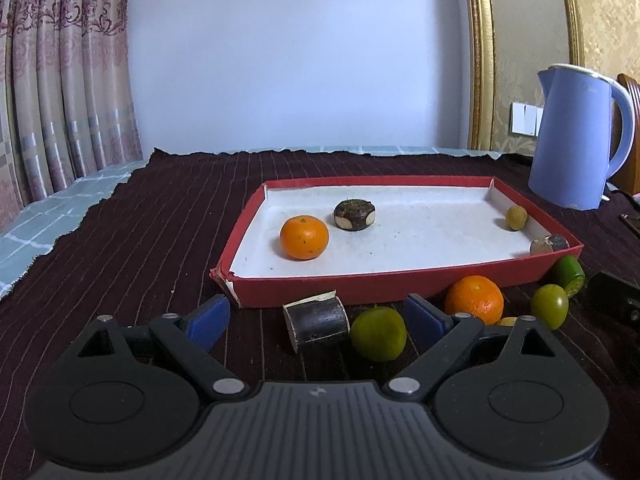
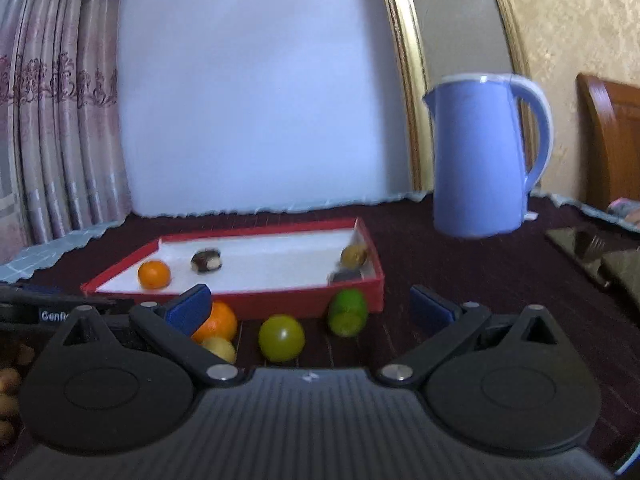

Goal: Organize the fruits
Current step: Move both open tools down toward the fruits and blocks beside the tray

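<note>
A red tray (image 1: 400, 282) with a white floor holds an orange (image 1: 304, 237), a dark sugarcane piece (image 1: 354, 214), a small yellow fruit (image 1: 516, 217) and another cane piece (image 1: 549, 244). In front of it lie a dark cane piece (image 1: 317, 321), a green fruit (image 1: 378, 333), an orange (image 1: 474, 300) and two more green fruits (image 1: 549, 306). My left gripper (image 1: 320, 318) is open, with the cane piece and green fruit between its fingers. My right gripper (image 2: 310, 308) is open above a green-yellow fruit (image 2: 281, 337), with an orange (image 2: 216, 322) behind its left finger.
A blue kettle (image 1: 576, 136) stands right of the tray; it shows in the right wrist view too (image 2: 480, 156). A dark striped cloth (image 1: 160, 216) covers the table. A dark flat object (image 2: 580, 248) lies at the far right. Curtains hang on the left.
</note>
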The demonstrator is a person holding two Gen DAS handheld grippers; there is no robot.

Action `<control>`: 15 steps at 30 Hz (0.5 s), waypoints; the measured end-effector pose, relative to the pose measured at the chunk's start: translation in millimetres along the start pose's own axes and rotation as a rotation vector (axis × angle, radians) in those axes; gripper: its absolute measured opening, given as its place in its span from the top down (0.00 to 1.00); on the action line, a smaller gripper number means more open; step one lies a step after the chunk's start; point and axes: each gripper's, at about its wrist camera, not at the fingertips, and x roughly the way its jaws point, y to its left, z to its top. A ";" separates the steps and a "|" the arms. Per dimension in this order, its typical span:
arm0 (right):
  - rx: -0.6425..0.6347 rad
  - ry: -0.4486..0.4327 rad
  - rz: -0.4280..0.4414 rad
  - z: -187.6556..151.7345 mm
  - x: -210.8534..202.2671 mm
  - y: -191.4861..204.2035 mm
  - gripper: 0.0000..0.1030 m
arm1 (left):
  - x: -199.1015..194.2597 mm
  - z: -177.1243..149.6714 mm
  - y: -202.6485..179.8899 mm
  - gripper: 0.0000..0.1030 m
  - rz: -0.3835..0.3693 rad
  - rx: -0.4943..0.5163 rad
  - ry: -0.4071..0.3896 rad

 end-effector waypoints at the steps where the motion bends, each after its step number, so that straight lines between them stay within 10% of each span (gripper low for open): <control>1: 0.000 -0.003 0.000 -0.2 -0.7 -0.4 0.00 | 0.7 0.1 -0.3 0.09 0.003 0.001 0.004; 15: -0.120 0.035 -0.030 -2.6 -1.2 15.2 0.00 | -2.4 -8.2 15.5 0.09 -0.085 0.011 0.089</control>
